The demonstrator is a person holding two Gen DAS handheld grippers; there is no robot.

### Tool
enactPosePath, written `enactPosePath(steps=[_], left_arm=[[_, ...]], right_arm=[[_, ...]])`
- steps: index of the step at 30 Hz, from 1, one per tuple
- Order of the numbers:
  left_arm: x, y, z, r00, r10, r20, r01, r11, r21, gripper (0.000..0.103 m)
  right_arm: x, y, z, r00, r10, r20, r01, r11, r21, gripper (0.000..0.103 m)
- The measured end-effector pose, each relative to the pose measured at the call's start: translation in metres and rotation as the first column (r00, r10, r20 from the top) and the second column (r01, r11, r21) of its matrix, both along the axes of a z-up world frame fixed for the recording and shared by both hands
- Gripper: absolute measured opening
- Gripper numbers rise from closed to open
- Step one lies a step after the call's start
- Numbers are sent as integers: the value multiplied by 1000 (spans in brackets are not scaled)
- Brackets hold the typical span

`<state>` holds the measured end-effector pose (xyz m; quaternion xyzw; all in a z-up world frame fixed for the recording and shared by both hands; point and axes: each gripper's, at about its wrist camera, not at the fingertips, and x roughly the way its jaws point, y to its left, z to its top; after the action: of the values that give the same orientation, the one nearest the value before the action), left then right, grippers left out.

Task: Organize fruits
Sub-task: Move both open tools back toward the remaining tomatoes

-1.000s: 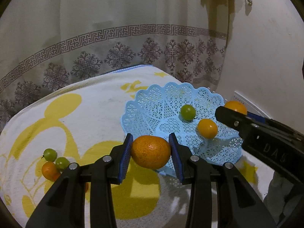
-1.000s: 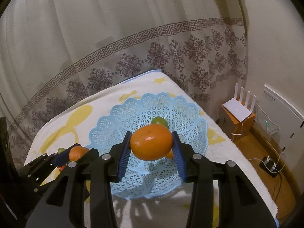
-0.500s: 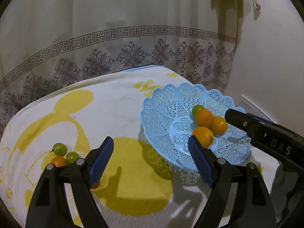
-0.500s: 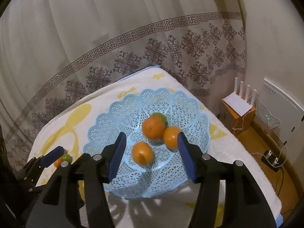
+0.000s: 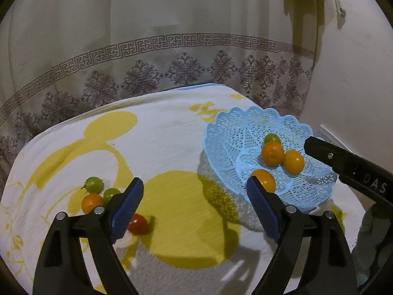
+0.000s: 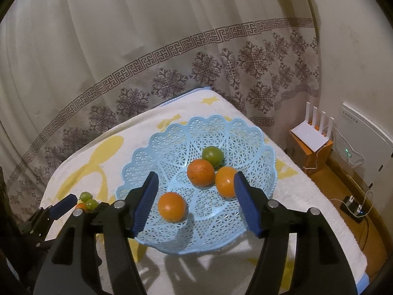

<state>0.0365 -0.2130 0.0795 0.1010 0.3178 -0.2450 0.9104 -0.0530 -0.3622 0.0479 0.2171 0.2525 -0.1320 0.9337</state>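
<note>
— Are our grippers carrying anything?
— No: left gripper (image 5: 194, 196) and right gripper (image 6: 194, 191) have just been opening, nothing between them. Three oranges (image 6: 200, 172) lie in the blue basket (image 6: 245, 132).

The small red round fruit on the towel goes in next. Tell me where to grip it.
Grip the small red round fruit across its middle, coming from above with the open left gripper. It lies alone on the flat towel, partly behind the left finger, apart from the other fruits.
</note>
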Motion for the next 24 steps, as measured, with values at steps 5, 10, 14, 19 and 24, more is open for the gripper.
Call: enactPosePath(steps=[5, 10, 14, 19, 24], left_arm=[[-3, 10, 2, 1000, 16, -6, -16, 1000, -5, 85], [-6, 22, 5, 999, 34, -5, -34, 999, -15, 85], [-7, 31, 6, 999, 50, -7, -51, 999, -17, 87], [-8, 46, 6, 997, 81, -11, -81, 997, -20, 88], [-7, 60, 5, 994, 111, -13, -111, 994, -24, 88]], right_arm=[[-1, 8, 2, 1000, 18, 6, -18, 1000, -10, 66], [-2, 17, 4, 999, 46, 17, -46, 999, -18, 66], [-2, 23, 5, 998, 64, 25, -63, 998, -23, 66], [-2, 31, 5, 996, 82, 26, -81, 996, -29, 66], [0, 38, 3, 995, 103, 20, -102, 994, -33, 66]])
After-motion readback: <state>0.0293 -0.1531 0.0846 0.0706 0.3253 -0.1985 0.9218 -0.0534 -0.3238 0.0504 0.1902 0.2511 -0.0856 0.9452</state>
